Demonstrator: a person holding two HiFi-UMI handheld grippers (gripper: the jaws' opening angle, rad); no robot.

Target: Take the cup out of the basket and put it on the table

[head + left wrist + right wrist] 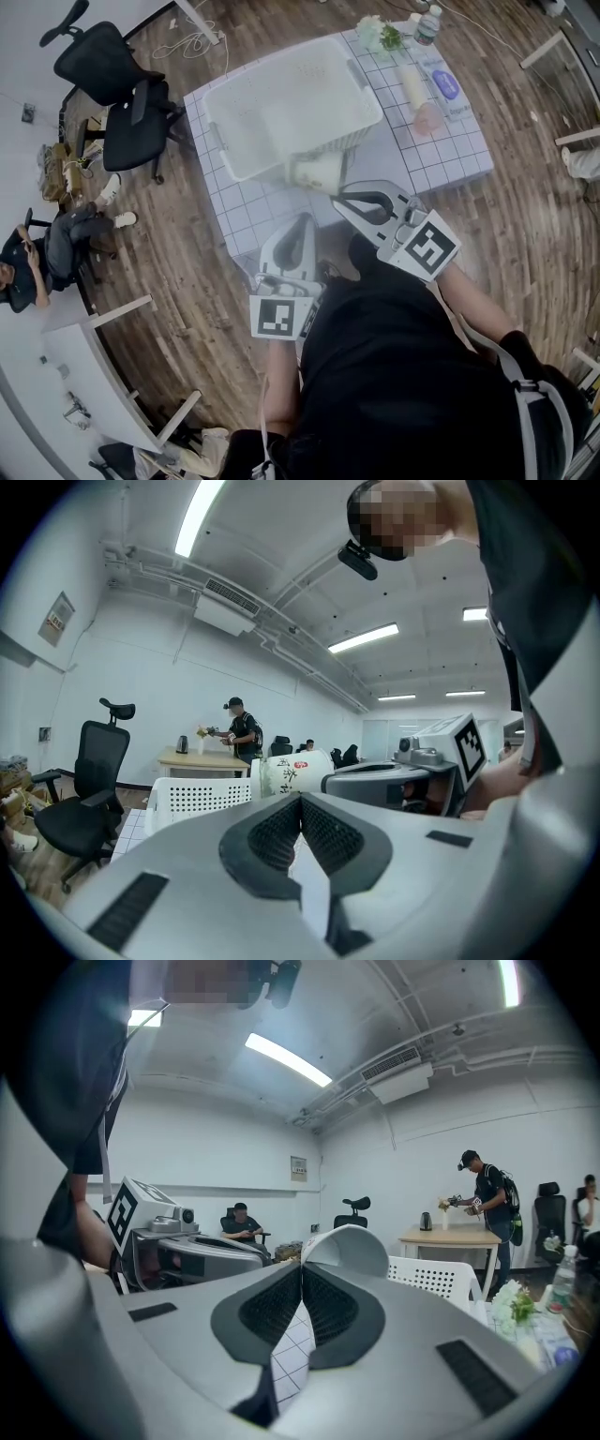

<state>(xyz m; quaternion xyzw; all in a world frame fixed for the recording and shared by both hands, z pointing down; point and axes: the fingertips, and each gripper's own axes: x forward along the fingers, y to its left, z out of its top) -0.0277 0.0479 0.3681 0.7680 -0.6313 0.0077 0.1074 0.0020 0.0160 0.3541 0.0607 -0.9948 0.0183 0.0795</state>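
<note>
**Cup pinched at the rim, outside the basket**

My right claw (302, 1265) is pressed together on the cup (352, 1246) – the pads nip its wall right at the lip, and the white mouth curves up just past my fingertips. The cup lies on its side, mouth towards me and base pointing away. From the head view the right claw (354, 199) holds the cup (317, 173) over the table (253, 211), just outside the near wall of the white perforated basket (217, 141); I cannot tell whether it brushes that wall.

My left claw (300, 797) is closed too, with nothing in it – only the table's grid shows under the pads. It sits beside the right one, a little nearer to me (305, 220). Looking along it I see the cup (292, 772) sideways, printed lettering on its side, with the basket (197, 797) behind it to the left.

On the table's far end stand a bottle (427, 23) and some flowers (380, 36). A black office chair (122, 84) stands beside the table.
</note>
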